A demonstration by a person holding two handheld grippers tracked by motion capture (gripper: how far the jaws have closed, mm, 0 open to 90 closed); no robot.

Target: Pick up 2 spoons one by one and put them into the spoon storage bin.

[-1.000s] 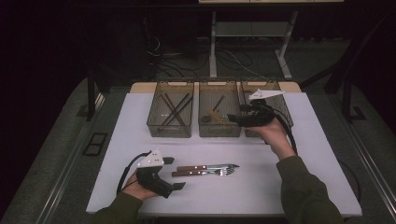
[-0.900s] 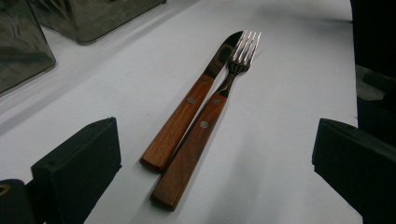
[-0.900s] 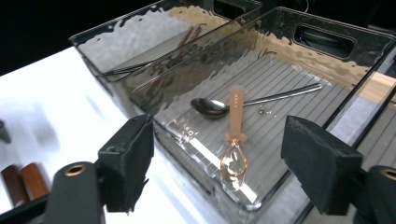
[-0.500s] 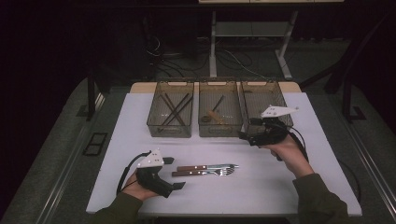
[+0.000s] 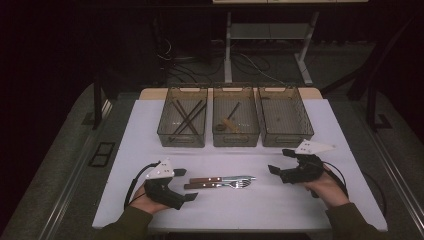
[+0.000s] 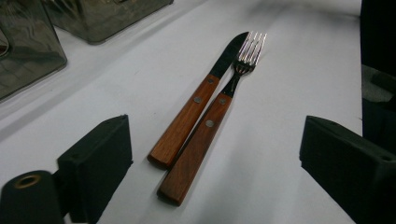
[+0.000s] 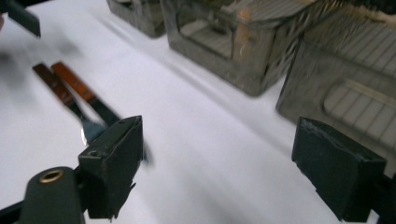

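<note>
Left gripper (image 5: 186, 184): jaws spread but just closing a little, nothing between them, aimed at the handle ends of knife (image 6: 200, 102) and fork (image 6: 210, 126). Right gripper (image 5: 278, 169): jaws apart, just opening further, empty, right of the tips. Lying side by side and touching on the near middle of the table (image 5: 320, 210), between both grippers; long axes left to right, wooden handles left, blade tip and tines right, knife on the far side, fork nearer. Beyond, three bins in a row: left bin (image 5: 183, 122) with dark sticks, middle bin (image 5: 235, 122) with a few pieces, right bin (image 5: 284, 121) nearly bare. Judged partly done: some items sorted already, knife and fork not yet lifted or binned.
</note>
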